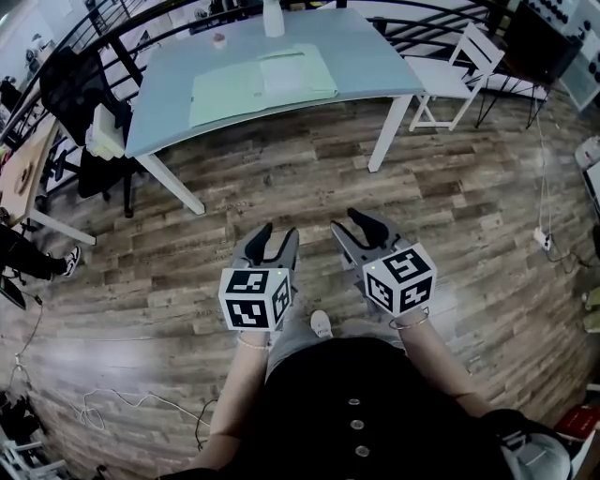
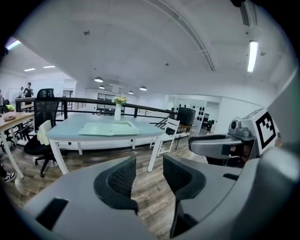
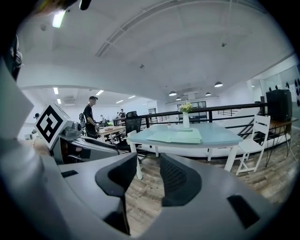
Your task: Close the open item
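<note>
Left gripper view shows the left gripper (image 2: pixel 149 164) with jaws apart, only wooden floor (image 2: pixel 150 192) between them. The right gripper (image 3: pixel 147 161) is likewise spread and empty. Both are well apart from the table (image 1: pixel 375 66). An open pale green folder (image 1: pixel 262 82) lies flat near its middle, with a white vase (image 1: pixel 273 17) at the far edge.

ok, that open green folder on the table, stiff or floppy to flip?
Probably thin and light: the green folder lies flat, spread open on the table. Its cover likely bends if lifted by one edge. It may slide on the smooth-looking top when pushed.
</note>
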Motion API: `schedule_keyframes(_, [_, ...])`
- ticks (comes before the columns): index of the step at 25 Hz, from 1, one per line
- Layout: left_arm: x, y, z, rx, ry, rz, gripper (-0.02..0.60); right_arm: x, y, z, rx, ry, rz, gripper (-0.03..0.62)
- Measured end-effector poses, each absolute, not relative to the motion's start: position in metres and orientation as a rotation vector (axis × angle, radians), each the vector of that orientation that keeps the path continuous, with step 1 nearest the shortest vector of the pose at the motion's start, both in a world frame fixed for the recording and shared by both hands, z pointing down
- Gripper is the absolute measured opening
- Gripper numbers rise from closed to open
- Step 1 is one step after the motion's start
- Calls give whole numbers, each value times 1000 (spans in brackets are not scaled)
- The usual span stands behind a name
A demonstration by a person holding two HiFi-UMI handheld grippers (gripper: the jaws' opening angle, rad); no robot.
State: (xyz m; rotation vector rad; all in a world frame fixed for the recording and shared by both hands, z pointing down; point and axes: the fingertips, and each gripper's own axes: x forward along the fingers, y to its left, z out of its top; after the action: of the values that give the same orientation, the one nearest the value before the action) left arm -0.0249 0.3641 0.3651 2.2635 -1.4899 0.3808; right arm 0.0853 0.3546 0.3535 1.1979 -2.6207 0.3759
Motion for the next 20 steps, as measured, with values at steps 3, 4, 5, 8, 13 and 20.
schedule_keyframes(3, [-30, 355, 367, 2259, -1483, 374, 178, 79, 345, 357, 1198, -2614, 383, 160])
schedule_keyframes(4, [-33, 353, 368, 2255, -1483, 373, 178, 77, 343, 358, 1193, -2613, 383, 160])
schedule_keyframes(5, [-35, 351, 369, 2253, -1484, 373, 178, 75, 341, 358, 1187, -2611, 381, 160])
schedule_keyframes(8, [-40, 345, 369, 2254, -1492, 371, 178, 79, 332, 360, 1190, -2602, 373, 160])
schedule_keyframes(13, [-46, 334, 373, 2238, -1498, 380, 178, 84, 315, 366, 1218, -2590, 407, 160])
schedule_keyframes(20, [-50, 303, 382, 2208, -1510, 383, 178, 76, 282, 377, 1189, -2601, 429, 160])
